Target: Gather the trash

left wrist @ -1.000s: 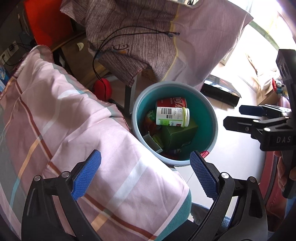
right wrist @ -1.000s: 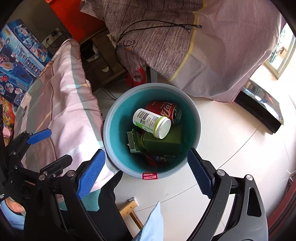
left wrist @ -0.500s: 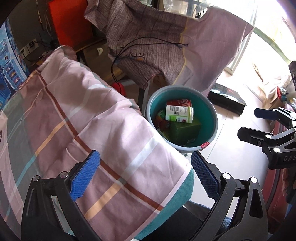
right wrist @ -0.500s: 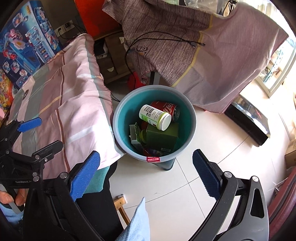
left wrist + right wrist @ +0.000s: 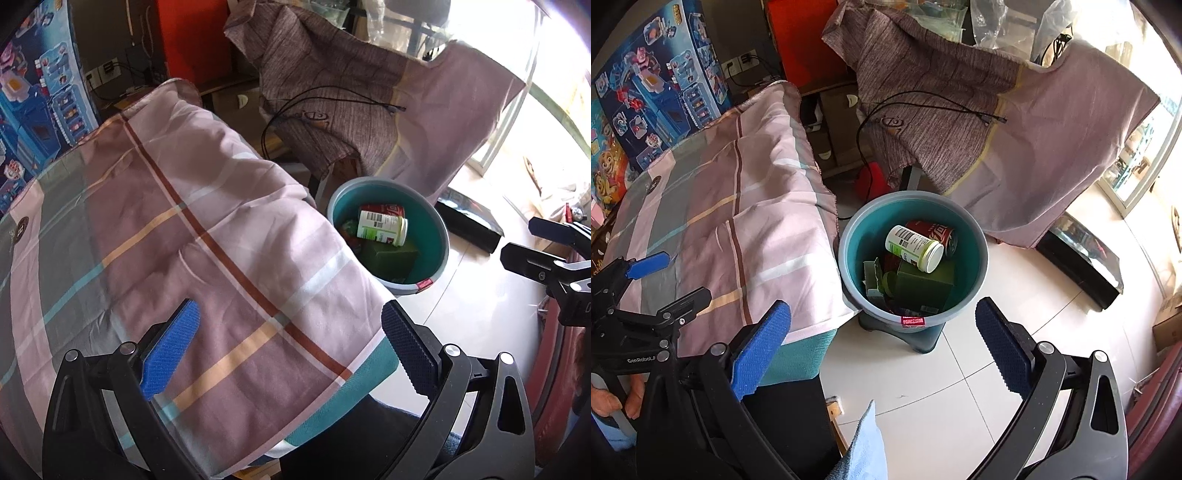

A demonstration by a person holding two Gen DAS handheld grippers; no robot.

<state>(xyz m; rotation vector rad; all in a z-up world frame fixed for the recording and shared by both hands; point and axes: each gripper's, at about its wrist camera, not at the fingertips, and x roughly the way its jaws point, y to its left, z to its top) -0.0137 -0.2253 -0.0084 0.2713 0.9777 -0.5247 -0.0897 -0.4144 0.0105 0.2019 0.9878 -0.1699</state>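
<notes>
A teal bin (image 5: 975,236) stands on the white floor beside the cloth-covered table. In it lie a white bottle with a green label (image 5: 914,248), a red can (image 5: 932,234) and a dark green box (image 5: 925,286). The bin also shows in the left wrist view (image 5: 441,236), with the bottle (image 5: 382,230). My left gripper (image 5: 290,349) is open and empty above the table's near corner. My right gripper (image 5: 882,349) is open and empty, above the floor on the near side of the bin. Each gripper shows in the other's view, the left (image 5: 653,280) and the right (image 5: 535,240).
A pink plaid cloth (image 5: 738,206) covers the table left of the bin. A mauve cloth (image 5: 1015,129) with a black cable drapes over furniture behind it. A black bar (image 5: 1078,266) lies on the floor at right. Toy boxes (image 5: 661,81) stand at far left.
Both grippers have pulled back and up from the bin, which now looks smaller and farther. More of the table and floor shows. Both stay open and empty.
</notes>
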